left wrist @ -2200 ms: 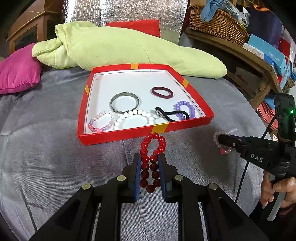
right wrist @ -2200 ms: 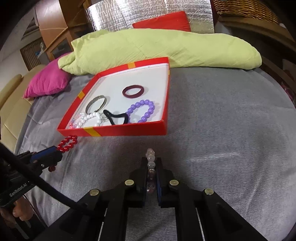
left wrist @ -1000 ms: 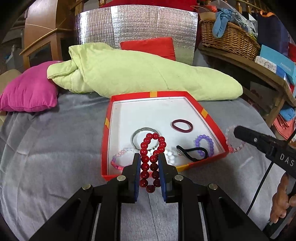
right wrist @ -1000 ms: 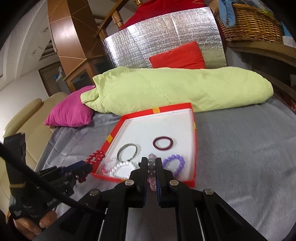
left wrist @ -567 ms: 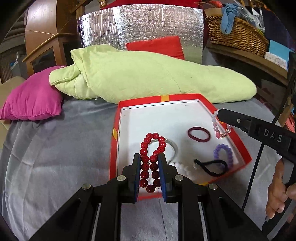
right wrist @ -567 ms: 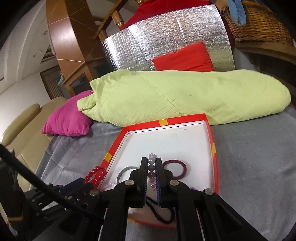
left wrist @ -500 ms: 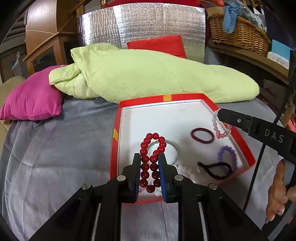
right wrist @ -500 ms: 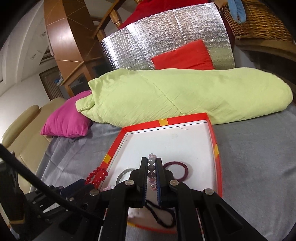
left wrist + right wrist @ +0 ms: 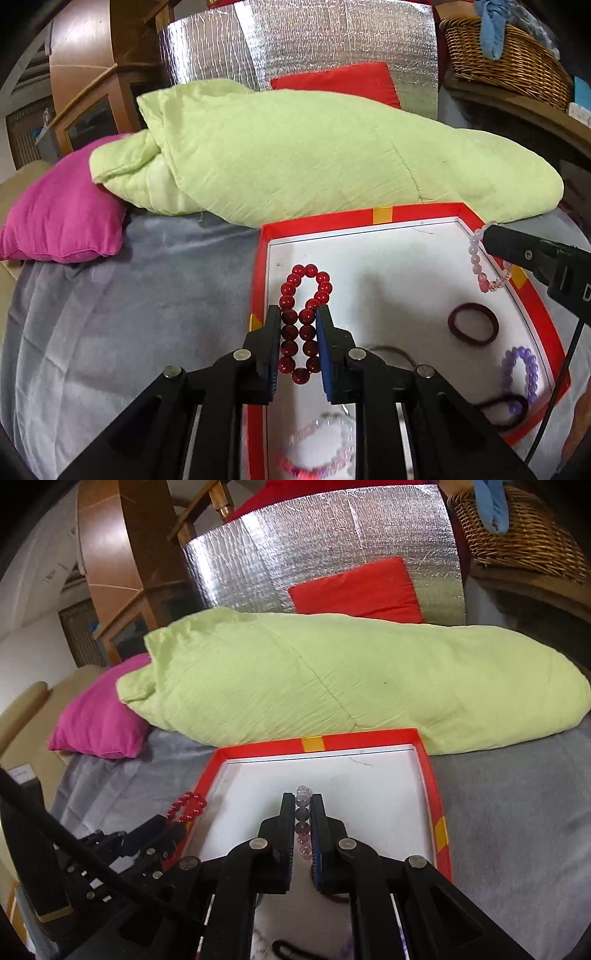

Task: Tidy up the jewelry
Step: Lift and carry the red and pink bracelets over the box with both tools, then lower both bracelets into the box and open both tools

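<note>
You are holding the left gripper clamped on the red bead bracelet and the right gripper clamped on the pale pink bead bracelet, both over the red tray beside the green quilt.

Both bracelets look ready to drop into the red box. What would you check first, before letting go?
1. Left hand-held gripper shut on the red bead bracelet: ok.
2. Right hand-held gripper shut on the pale pink bracelet: ok.
3. Red bead bracelet over the red box: ok.
4. Bare white floor ahead of both: ok.
5. Height above the floor: cannot tell.
</note>
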`<state>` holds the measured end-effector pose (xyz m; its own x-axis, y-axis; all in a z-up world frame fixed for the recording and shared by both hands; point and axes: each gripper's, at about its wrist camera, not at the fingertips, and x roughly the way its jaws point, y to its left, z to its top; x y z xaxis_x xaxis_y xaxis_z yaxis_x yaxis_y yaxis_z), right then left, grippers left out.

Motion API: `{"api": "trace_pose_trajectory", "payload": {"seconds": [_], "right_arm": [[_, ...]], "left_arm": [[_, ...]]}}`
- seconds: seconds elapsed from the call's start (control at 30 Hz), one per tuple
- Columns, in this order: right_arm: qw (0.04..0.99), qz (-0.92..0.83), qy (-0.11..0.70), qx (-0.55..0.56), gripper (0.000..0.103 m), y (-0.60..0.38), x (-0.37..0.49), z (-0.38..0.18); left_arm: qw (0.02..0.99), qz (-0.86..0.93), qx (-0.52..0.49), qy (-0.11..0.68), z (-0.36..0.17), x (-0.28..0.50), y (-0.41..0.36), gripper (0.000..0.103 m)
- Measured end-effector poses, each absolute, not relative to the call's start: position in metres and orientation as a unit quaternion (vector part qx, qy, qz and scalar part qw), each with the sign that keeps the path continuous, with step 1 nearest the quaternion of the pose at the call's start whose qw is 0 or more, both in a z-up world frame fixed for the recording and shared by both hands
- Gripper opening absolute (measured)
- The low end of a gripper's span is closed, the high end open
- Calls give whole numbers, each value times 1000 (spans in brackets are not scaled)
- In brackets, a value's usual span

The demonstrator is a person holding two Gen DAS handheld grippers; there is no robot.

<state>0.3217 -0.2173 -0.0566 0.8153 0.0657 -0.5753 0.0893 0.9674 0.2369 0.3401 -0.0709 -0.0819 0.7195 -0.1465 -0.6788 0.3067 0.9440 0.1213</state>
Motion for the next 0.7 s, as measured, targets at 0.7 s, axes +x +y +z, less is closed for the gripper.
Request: {"api": "trace_pose_trajectory", "payload": {"seconds": [0.7], "right_arm": [[939,-53,328,91,9,-213,350,-71]], "left_arm": [[903,-127,112,394,-112,370,-79,20]]}}
